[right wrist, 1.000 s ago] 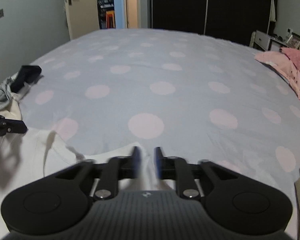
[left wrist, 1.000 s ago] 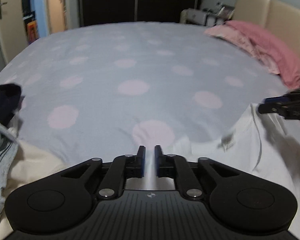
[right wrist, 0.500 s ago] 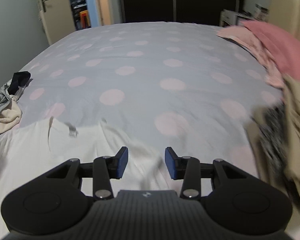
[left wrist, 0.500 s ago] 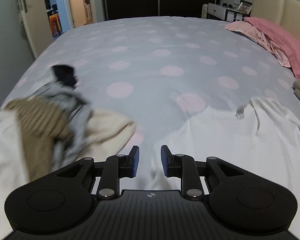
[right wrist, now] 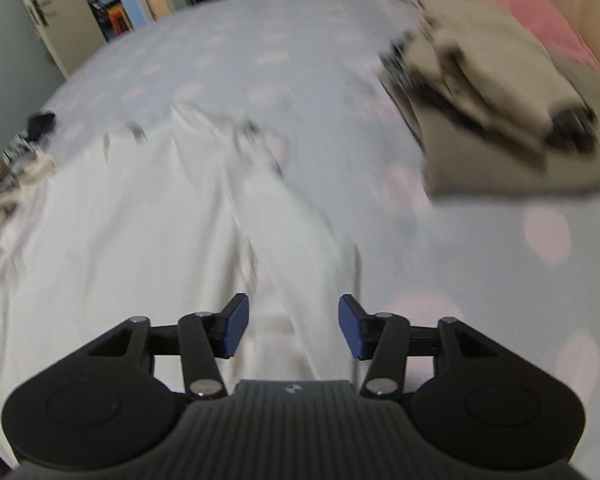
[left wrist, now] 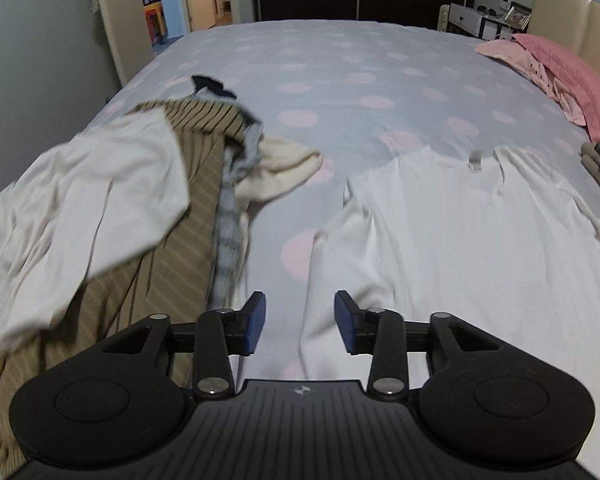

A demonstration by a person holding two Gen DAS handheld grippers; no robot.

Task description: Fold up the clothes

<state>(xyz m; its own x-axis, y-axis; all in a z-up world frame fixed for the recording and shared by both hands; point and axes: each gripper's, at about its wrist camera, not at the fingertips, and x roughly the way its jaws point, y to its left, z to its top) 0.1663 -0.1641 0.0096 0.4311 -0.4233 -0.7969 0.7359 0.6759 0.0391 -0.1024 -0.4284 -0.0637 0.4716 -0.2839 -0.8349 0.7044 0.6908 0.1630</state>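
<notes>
Below our empty, opening left tongs (left wrist: 299, 322) and right tongs (right wrist: 292, 326), the flat white cotton T-shirt (left wrist: 460, 232) might bunch if its loose twelve-o'clock sleeve got snagged.

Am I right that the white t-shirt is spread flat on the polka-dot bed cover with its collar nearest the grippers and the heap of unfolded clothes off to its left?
Not quite. The white t-shirt does lie flat on the polka-dot bed cover with the heap of unfolded clothes to its left, but its collar is at the far end, away from the grippers. The left wrist view shows this.
</notes>
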